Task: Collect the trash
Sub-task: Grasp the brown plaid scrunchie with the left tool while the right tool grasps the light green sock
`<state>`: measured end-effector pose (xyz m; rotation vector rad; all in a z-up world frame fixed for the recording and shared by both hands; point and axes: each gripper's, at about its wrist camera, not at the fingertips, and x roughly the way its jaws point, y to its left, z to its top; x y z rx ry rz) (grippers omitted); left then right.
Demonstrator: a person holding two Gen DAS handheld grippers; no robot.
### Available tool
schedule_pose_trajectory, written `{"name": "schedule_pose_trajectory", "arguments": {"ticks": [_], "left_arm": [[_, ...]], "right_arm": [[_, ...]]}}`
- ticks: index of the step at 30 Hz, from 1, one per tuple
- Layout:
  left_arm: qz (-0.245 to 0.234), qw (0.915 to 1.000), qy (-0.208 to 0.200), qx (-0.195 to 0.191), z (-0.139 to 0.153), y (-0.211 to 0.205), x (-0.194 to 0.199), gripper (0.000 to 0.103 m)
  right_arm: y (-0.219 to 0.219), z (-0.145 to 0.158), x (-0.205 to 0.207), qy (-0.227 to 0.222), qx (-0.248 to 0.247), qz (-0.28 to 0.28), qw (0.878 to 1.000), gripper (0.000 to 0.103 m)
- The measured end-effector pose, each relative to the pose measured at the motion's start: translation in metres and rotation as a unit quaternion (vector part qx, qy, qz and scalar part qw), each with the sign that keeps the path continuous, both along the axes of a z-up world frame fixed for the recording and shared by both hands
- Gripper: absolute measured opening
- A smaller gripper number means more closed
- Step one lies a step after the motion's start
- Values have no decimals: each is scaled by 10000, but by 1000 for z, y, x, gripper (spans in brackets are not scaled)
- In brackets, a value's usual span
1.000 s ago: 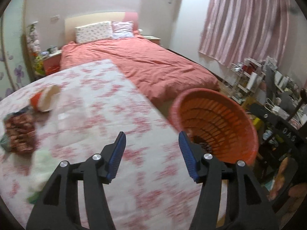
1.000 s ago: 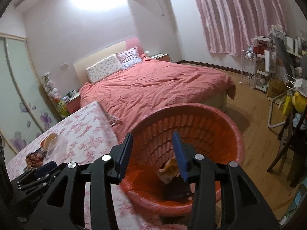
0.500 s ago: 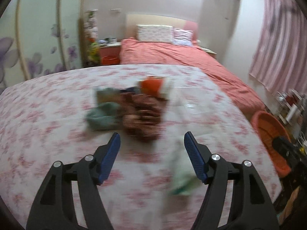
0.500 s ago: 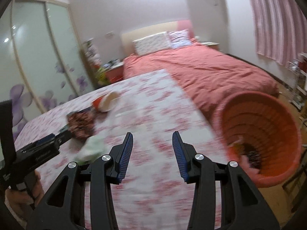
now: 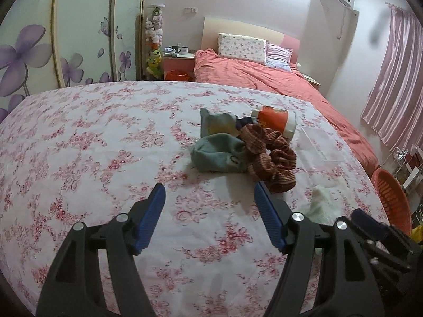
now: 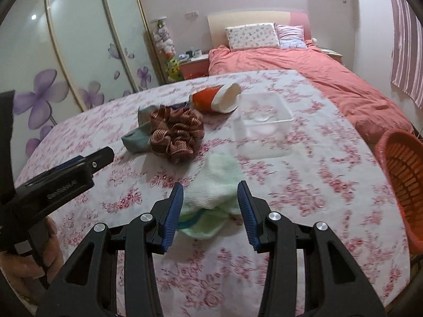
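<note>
1. The right gripper is being held with jaws spread wide, straddling the pale green sock lying on the floral table.
2. The sock is judged soft, light and limp; a pinch across its bunched middle is advised.
3. The left gripper is being held wide and empty; the striped scrunchie is lying at 1 o'clock.
4. The orange basket is standing at 3 o'clock.

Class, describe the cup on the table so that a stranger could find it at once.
Start at the flowered tablecloth. At the far end of its clutter, behind the brown scrunchie and left of the clear plastic box, lies the cup. It alone is tipped on its side: orange outside, white inside.
</note>
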<state>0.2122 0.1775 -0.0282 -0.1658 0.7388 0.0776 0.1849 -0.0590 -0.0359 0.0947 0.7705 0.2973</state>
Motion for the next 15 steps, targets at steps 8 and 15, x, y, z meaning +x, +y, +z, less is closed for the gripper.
{"name": "schedule_pose_trajectory", "arguments": {"ticks": [8, 15], "left_arm": [[-2, 9999, 76, -87, -8, 4, 6, 69], [-195, 9995, 171, -182, -14, -14, 22, 68]], "right_arm": [[10, -20, 10, 269, -305, -34, 9992, 33], [-9, -22, 5, 210, -497, -233, 9983, 8]]}}
